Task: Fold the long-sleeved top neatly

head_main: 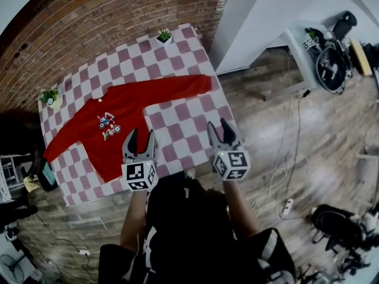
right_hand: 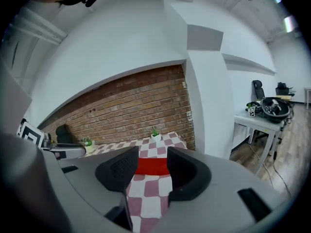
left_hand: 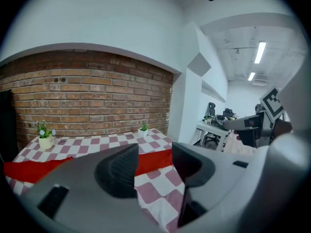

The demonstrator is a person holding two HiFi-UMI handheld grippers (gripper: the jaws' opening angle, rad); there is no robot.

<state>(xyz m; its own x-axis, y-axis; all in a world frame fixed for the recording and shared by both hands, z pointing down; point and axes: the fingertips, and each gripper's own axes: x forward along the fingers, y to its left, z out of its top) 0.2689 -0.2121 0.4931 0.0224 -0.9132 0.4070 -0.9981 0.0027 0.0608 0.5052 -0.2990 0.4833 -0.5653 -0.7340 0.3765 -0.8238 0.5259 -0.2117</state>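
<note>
Stretching sleeve-to-sleeve diagonally, the red top (head_main: 136, 108) lies flat; left gripper (head_main: 142, 134) and right gripper (head_main: 218, 124) gape empty.

Your head view is softly and evenly lit: no hard shadows fall on the checked tablecloth (head_main: 177, 123) ahead of your left gripper (head_main: 142, 134) and right gripper (head_main: 218, 124), and the red top (head_main: 124, 120) looks saturated and fairly sharp. Left of the left claw the room sinks into dim shadow. Wide-angle distortion bows the brick wall (head_main: 118, 16) and darkens the corners. In your left gripper view, ceiling strip lights (left_hand: 260, 52) glare above and right of the claw, washing out the room beneath them. In both gripper views the near jaws are soft, out of focus, and a black ring crops the edges.
</note>
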